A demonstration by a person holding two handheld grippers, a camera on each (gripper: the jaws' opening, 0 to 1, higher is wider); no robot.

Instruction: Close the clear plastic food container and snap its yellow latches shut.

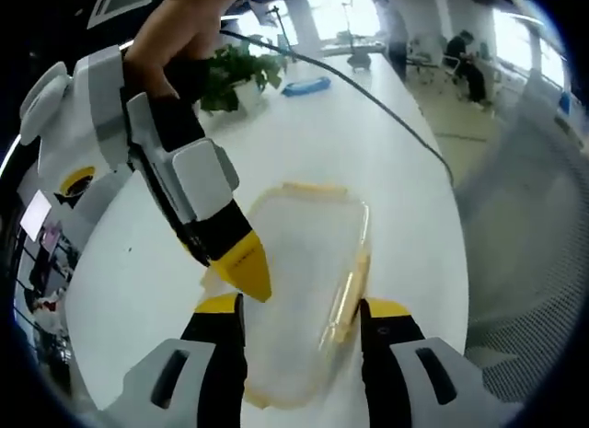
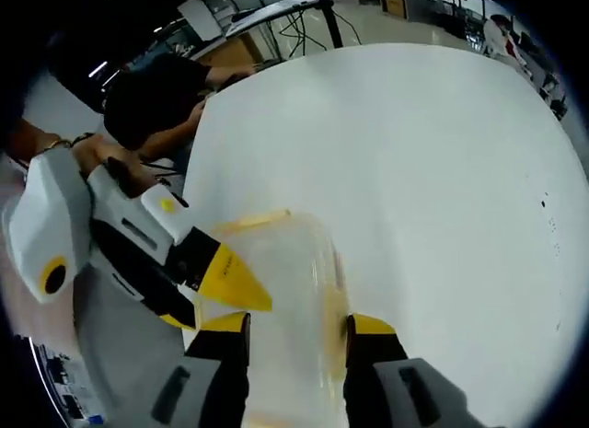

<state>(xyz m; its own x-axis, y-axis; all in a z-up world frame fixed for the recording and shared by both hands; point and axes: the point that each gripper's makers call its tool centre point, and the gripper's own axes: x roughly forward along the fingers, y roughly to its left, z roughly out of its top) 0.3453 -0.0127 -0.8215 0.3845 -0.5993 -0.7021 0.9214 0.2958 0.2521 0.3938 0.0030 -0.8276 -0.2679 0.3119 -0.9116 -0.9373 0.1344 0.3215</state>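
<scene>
Both grippers [image 1: 299,322] [image 2: 294,331] have white-grey housings, black jaws with yellow tips.

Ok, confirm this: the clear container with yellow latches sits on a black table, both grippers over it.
Not quite: the table is white, not black, as the right gripper view shows. The rest holds: the clear container with yellow latches sits on it, with the left gripper and right gripper over it.

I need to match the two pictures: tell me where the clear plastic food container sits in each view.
Left gripper view: clear plastic food container low centre, between this view's own jaws.
Right gripper view: container low centre, again between the own jaws.
Shared landmark: the white table under it.
</scene>
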